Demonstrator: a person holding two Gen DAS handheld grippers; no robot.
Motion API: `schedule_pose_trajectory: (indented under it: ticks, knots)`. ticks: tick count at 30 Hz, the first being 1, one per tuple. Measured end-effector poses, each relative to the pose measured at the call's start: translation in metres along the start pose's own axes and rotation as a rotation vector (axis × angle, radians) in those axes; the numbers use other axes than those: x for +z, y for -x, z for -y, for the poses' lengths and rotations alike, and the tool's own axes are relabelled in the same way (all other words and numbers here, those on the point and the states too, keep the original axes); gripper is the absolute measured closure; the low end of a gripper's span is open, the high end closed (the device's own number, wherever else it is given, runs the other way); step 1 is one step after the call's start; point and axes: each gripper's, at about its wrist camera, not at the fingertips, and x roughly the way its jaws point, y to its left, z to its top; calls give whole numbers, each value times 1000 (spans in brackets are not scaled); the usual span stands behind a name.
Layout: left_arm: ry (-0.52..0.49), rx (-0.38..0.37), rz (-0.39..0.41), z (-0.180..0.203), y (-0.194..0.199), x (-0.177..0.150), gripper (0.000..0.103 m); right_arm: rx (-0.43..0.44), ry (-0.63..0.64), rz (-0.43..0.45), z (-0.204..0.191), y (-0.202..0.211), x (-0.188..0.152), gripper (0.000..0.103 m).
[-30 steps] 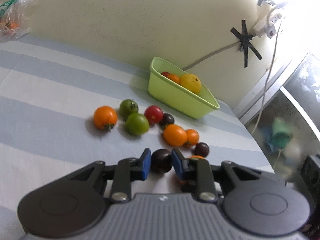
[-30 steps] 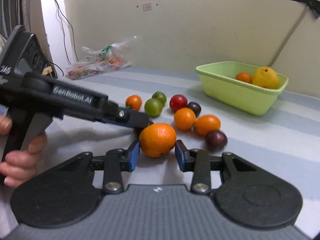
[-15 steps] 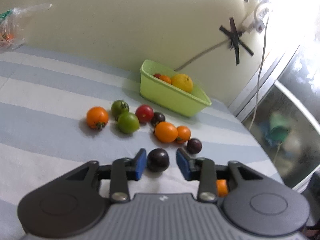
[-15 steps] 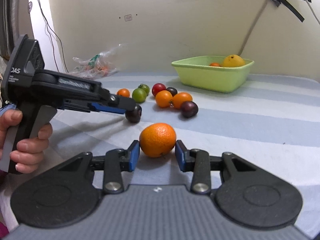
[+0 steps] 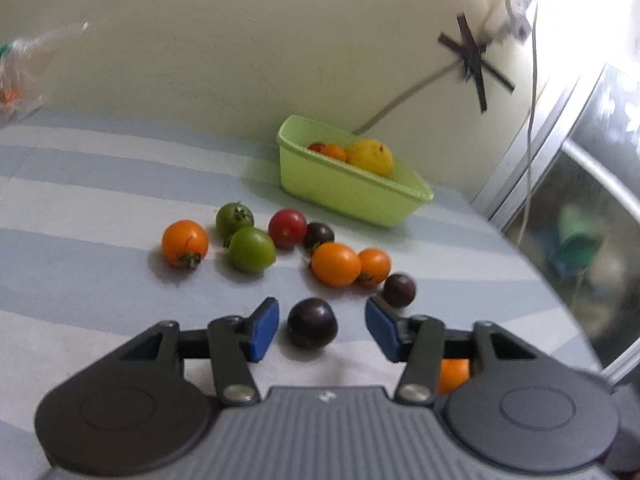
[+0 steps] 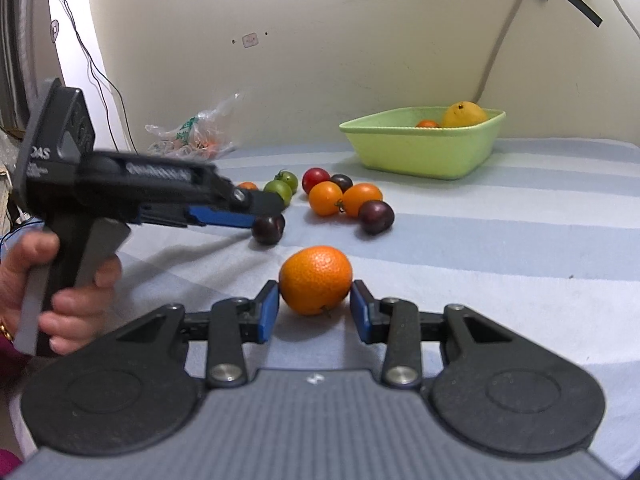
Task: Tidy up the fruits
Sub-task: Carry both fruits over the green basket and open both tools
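Note:
A dark plum lies on the striped cloth between the blue pads of my left gripper; a gap shows on each side of it, and the jaws are closing. In the right wrist view the left gripper reaches in from the left over that plum. My right gripper is shut on an orange, low over the cloth. A green basket by the wall holds a yellow fruit and two small tomatoes. Loose orange, green and red tomatoes and another plum lie before it.
A plastic bag of produce sits at the back left against the wall. The table's edge curves away on the right, toward a window. A taped cable runs down the wall behind the basket.
The left jaws have opened off the dark plum, which now rests on the cloth between them. The right gripper has shifted sideways with the orange still in it.

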Motion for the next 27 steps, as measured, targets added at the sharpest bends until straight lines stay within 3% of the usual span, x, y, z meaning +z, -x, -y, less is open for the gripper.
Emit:
schedule_pose_trajectory:
  ticks: [2,3,9,16,20,27]
  knots:
    - [-37,35,5,4,-2,-4,74,-1,-2,5,0,1,0,62]
    - [-41,34,6,4,-1,-4,74,1,-3,10,0,1,0,62]
    - [9,-64,12,1,12,22,75,-2,-25,61,9,5,12,62]
    - [13,-169,83,17,21,98,74,-97,24,175,38,9,88,62]
    - [21,-178,86,23,-7,131,74,-117,-2,178,60,-13,124,62]
    - [76,-100,-25,13,-85,143,74,-162,-23,80,93,-76,128,62]
